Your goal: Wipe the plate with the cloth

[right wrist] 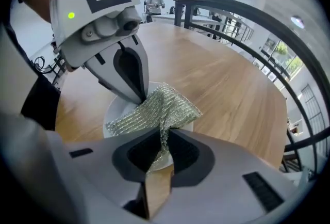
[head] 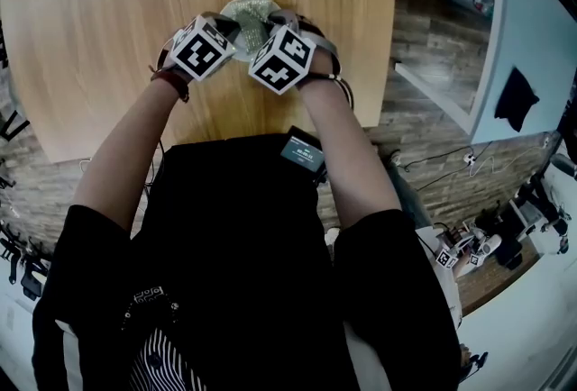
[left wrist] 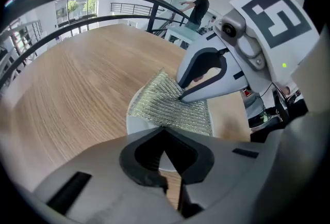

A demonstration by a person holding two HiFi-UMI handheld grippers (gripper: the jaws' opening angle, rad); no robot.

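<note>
While our left tongs (left wrist: 165, 167) pinch the plate (left wrist: 135, 125) at its rim, our right tongs (right wrist: 164, 152) grip the cloth (right wrist: 157, 110) lying just ahead across it.

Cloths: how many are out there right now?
1. The cloth drapes over the plate, a corner clamped in the right gripper. The head view hides much of the plate, but neither gripper view shows another.
</note>
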